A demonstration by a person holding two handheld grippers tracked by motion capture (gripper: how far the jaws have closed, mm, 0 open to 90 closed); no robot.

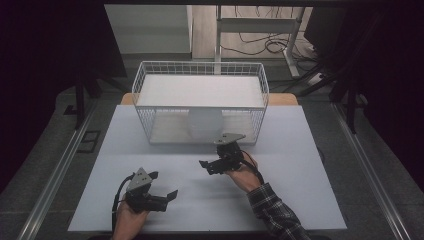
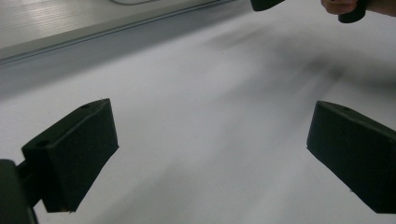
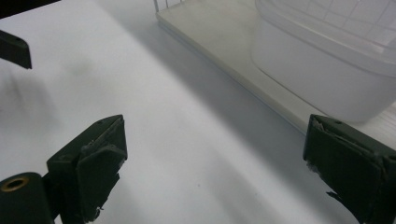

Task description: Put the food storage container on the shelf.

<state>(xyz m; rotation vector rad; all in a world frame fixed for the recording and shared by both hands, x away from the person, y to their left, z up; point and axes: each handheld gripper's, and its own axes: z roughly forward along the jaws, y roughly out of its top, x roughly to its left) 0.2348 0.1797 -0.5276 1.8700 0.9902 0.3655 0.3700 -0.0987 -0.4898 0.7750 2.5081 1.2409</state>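
Judging from how things lie, you're at the start: nothing gripped, nothing lifted. Your right tool [image 1: 212, 159] has its jaws spread wide with bare surface [image 3: 140, 93] between them, and it hangs just in front of the wire basket [image 1: 150, 107], mid-surface. It's nearest the white tub [image 3: 322, 79], which sits inside the basket on its lower board [image 3: 219, 42], under the upper shelf [image 1: 200, 91], near the open front. In the right gripper view the tub is ahead and to the right of the jaws, apart from them, no contact.

Your left tool [image 1: 164, 186] is also spread open, low over the near-left part of the surface, well apart from basket and tub, nothing between its jaws.

Left to do, as I read it: reach in, close on the tub, and bring it out. Watch the shelf overhead and the basket's front wire; clearance looks tight.
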